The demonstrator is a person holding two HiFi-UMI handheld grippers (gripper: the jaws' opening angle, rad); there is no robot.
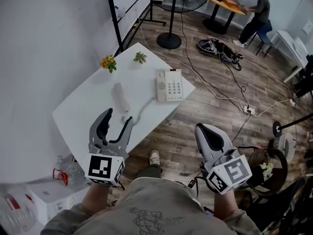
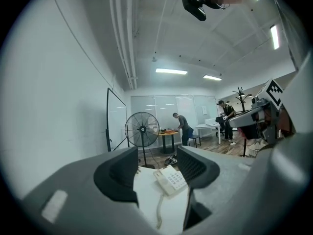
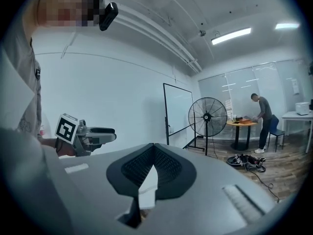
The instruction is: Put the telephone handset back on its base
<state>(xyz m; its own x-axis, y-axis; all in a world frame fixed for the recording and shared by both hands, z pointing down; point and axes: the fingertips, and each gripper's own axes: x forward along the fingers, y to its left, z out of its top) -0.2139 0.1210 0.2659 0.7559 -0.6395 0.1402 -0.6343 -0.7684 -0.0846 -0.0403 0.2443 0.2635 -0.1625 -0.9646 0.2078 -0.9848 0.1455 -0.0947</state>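
The white telephone base (image 1: 168, 85) with its keypad sits near the right edge of the white table (image 1: 93, 97). The white handset (image 1: 121, 97) lies off the base, on the table to its left. A coiled cord (image 1: 142, 110) joins the two. My left gripper (image 1: 119, 116) hovers over the table's near edge just short of the handset, its jaws wide apart and empty. In the left gripper view the base (image 2: 170, 180) and cord (image 2: 159, 212) show between the jaws, and the handset is hidden. My right gripper (image 1: 201, 129) hangs over the floor beside the table, its jaws closed together with nothing in them.
Orange flowers (image 1: 108, 62) and a small green plant (image 1: 140, 58) stand at the table's far edge. A standing fan (image 1: 171, 13), a whiteboard stand, floor cables (image 1: 220, 94) and a bag (image 1: 220, 48) lie beyond. A person works at a far round table (image 1: 225, 3).
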